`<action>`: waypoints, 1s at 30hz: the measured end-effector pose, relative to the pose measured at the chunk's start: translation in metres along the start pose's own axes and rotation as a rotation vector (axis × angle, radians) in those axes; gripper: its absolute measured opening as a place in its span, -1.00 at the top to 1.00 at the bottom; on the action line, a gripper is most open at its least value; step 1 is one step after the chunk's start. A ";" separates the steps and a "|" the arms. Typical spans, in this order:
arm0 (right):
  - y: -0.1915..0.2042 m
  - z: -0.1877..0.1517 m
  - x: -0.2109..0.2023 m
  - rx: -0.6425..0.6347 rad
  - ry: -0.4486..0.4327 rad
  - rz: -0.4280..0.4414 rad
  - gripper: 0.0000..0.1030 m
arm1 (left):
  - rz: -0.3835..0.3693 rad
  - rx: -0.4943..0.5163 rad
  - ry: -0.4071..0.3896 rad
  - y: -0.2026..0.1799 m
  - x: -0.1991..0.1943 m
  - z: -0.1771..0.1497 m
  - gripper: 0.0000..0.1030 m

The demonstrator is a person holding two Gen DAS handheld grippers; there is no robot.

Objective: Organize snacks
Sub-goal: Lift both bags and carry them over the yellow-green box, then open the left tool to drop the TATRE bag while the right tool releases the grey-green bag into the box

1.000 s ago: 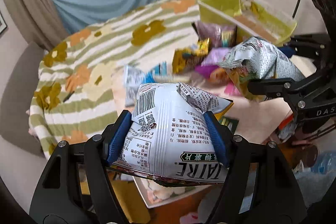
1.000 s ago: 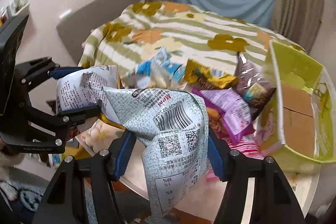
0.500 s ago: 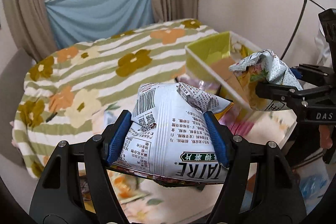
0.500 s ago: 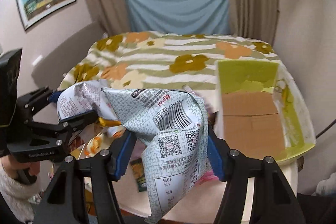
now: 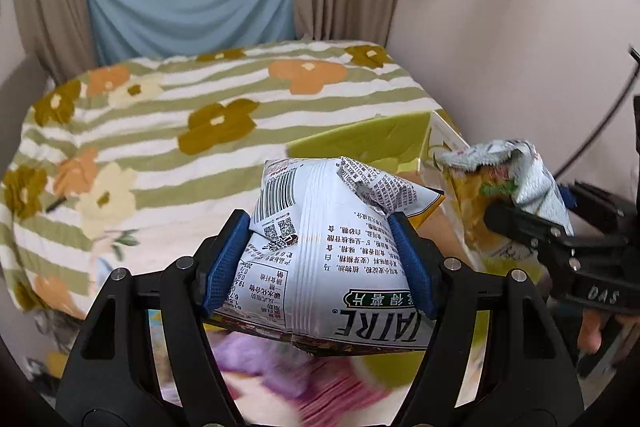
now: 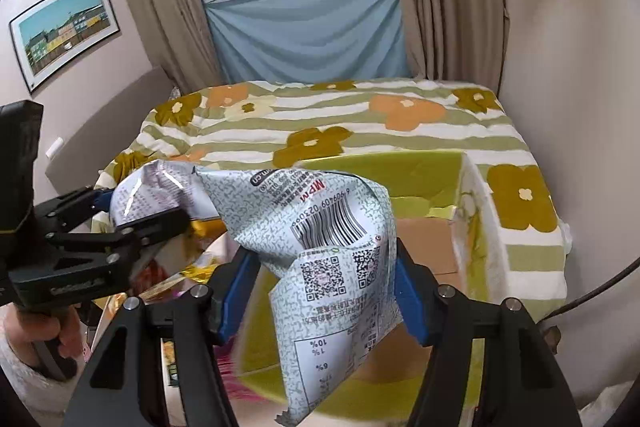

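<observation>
— Nearest the left wrist camera, what sits between the blue pads point(image 5: 226, 259)?

— A white chip bag point(image 5: 328, 247), puffed and creased, with a barcode and rows of print facing up. The left gripper point(image 5: 320, 259) stands partly closed and both pads press into the bag's sides, so it has a firm hold.

— And the other hand?

— The right gripper point(image 6: 326, 291) is likewise partly closed, clamped on a crumpled grey-patterned bag point(image 6: 320, 259) with a barcode and two square codes; the bag's lower end hangs down past the fingers.

— Where are the bags relative to the box?

— Both are held in the air. In the right wrist view the grey-patterned bag hangs over the near edge of the yellow-green box point(image 6: 400, 171), whose brown cardboard floor shows behind it. In the left view the white bag is just short of that box's left wall.

— Below them?

— Blurred purple and pink packets point(image 5: 280, 375), too smeared to identify.

— Further off?

— A bed with a green-striped flowered cover point(image 6: 360, 131), then a blue cloth point(image 6: 308, 31) under the window between beige curtains, and a framed picture point(image 6: 64, 31) on the wall.
</observation>
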State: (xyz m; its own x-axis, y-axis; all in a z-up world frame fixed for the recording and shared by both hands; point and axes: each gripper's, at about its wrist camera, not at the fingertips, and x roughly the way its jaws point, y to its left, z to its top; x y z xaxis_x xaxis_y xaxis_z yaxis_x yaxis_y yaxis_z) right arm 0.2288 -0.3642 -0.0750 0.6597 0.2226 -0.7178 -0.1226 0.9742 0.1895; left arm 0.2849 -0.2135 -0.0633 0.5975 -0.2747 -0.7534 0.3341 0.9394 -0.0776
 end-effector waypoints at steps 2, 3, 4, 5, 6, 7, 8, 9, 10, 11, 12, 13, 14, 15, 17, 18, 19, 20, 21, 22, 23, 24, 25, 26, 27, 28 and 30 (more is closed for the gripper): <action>-0.016 0.004 0.007 0.013 0.018 0.002 -0.15 | 0.009 -0.012 0.024 -0.012 0.021 0.009 -0.32; -0.024 0.008 0.012 0.019 0.027 0.002 -0.15 | 0.014 -0.013 0.034 -0.015 0.029 0.013 -0.32; -0.031 0.011 0.017 0.028 0.038 0.004 -0.15 | 0.020 -0.015 0.046 -0.019 0.039 0.016 -0.32; -0.037 0.014 0.020 0.040 0.046 0.006 -0.15 | 0.021 -0.016 0.054 -0.021 0.047 0.019 -0.32; -0.045 0.017 0.026 0.059 0.057 0.012 -0.15 | 0.022 -0.016 0.063 -0.024 0.056 0.022 -0.32; -0.050 0.018 0.030 0.074 0.064 0.018 -0.15 | 0.023 -0.016 0.075 -0.027 0.065 0.024 -0.32; -0.055 0.018 0.033 0.088 0.071 0.023 -0.15 | 0.024 -0.014 0.084 -0.030 0.073 0.026 -0.32; -0.060 0.019 0.039 0.108 0.081 0.028 -0.15 | 0.023 -0.012 0.090 -0.031 0.080 0.028 -0.32; -0.065 0.020 0.041 0.120 0.085 0.030 -0.15 | 0.020 -0.008 0.100 -0.033 0.090 0.030 -0.32; -0.069 0.020 0.045 0.133 0.089 0.030 -0.15 | 0.016 -0.002 0.108 -0.035 0.098 0.032 -0.33; -0.073 0.021 0.048 0.146 0.090 0.027 -0.15 | 0.011 0.002 0.112 -0.036 0.103 0.032 -0.39; -0.076 0.021 0.050 0.155 0.091 0.023 -0.15 | -0.003 0.009 0.116 -0.037 0.109 0.033 -0.42; -0.078 0.021 0.053 0.167 0.092 0.018 -0.15 | -0.015 0.018 0.122 -0.038 0.116 0.034 -0.55; -0.081 0.022 0.055 0.179 0.095 0.014 -0.15 | -0.018 0.027 0.129 -0.038 0.119 0.034 -0.77; -0.084 0.022 0.058 0.199 0.104 0.005 -0.15 | -0.008 0.043 0.131 -0.037 0.123 0.034 -0.93; -0.085 0.022 0.060 0.209 0.109 0.004 -0.15 | -0.006 0.045 0.129 -0.036 0.123 0.033 -0.94; -0.086 0.022 0.061 0.215 0.113 0.004 -0.15 | -0.013 0.043 0.133 -0.033 0.121 0.030 -0.94; -0.085 0.022 0.062 0.219 0.116 0.001 -0.15 | -0.017 0.039 0.140 -0.030 0.121 0.028 -0.94; -0.085 0.022 0.063 0.219 0.118 -0.002 -0.15 | -0.019 0.031 0.148 -0.026 0.120 0.026 -0.94; -0.085 0.022 0.065 0.220 0.119 -0.006 -0.15 | -0.026 0.019 0.158 -0.020 0.119 0.023 -0.94; -0.084 0.022 0.065 0.220 0.118 -0.012 -0.15 | -0.037 0.009 0.164 -0.016 0.117 0.021 -0.94; -0.083 0.022 0.066 0.222 0.119 -0.017 -0.15 | -0.044 0.000 0.167 -0.012 0.115 0.018 -0.94; -0.083 0.022 0.068 0.226 0.123 -0.019 -0.15 | -0.045 -0.008 0.168 -0.008 0.112 0.016 -0.94; -0.083 0.022 0.069 0.230 0.125 -0.019 -0.15 | -0.046 -0.012 0.168 -0.005 0.109 0.015 -0.94; -0.081 0.023 0.069 0.233 0.126 -0.022 -0.15 | -0.045 -0.017 0.165 -0.001 0.106 0.014 -0.94; -0.080 0.024 0.070 0.233 0.128 -0.026 -0.15 | -0.045 -0.023 0.159 0.002 0.101 0.013 -0.94; -0.077 0.027 0.072 0.227 0.138 -0.034 -0.17 | -0.048 -0.034 0.146 0.008 0.094 0.011 -0.94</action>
State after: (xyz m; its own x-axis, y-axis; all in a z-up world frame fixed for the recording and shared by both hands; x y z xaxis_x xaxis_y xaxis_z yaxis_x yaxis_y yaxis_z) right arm 0.3059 -0.4242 -0.1229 0.5516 0.2083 -0.8077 0.0779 0.9513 0.2984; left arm 0.3515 -0.2339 -0.1273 0.4680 -0.2892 -0.8351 0.3336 0.9328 -0.1361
